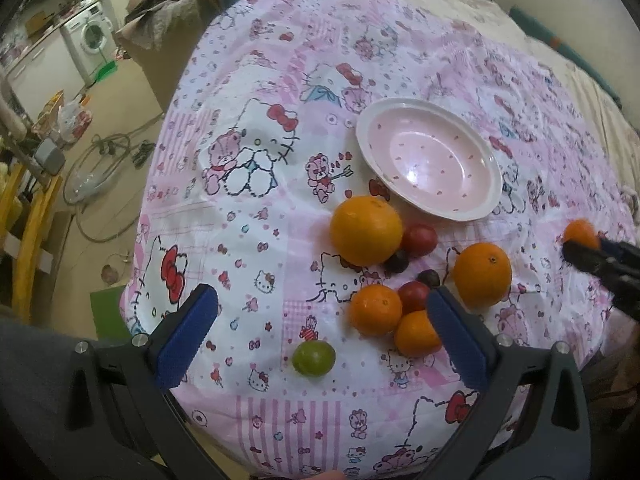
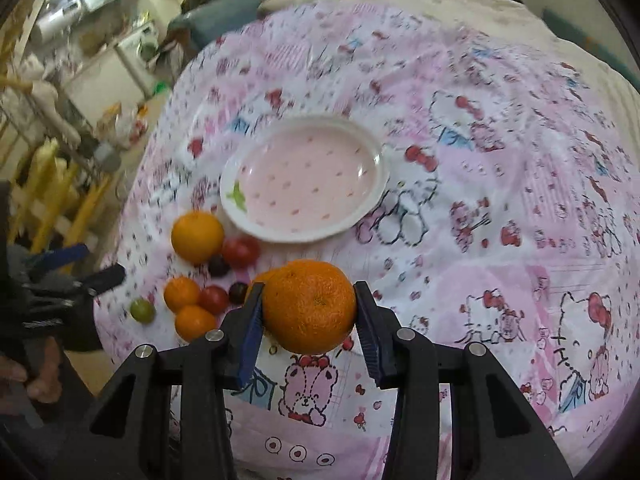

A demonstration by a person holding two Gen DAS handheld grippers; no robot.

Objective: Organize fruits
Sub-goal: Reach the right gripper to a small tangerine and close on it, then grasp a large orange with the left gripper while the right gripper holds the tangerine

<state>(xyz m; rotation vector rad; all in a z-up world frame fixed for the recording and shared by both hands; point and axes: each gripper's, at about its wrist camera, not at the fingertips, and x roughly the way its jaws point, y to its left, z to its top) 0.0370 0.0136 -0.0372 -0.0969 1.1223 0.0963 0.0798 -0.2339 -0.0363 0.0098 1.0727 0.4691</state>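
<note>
My right gripper (image 2: 309, 304) is shut on a tangerine (image 2: 310, 306) and holds it off the cloth, in front of the empty pink plate (image 2: 304, 178). The left wrist view shows that gripper (image 1: 592, 256) and its tangerine (image 1: 580, 232) at the far right edge. My left gripper (image 1: 320, 296) hovers open over the fruit pile with nothing between its pads. The pile has a large orange (image 1: 366, 230), a second orange (image 1: 482, 274), two small tangerines (image 1: 376, 310), red tomatoes (image 1: 419, 240), dark plums (image 1: 397, 261) and a green fruit (image 1: 314, 358). The plate (image 1: 432, 156) lies just behind them.
A pink cartoon-print cloth (image 1: 248, 216) covers the table, which drops off at the left to a floor with cables. A washing machine (image 1: 94, 36) and a yellow frame (image 1: 32, 220) stand beyond. A person's hand (image 2: 36, 384) shows at lower left.
</note>
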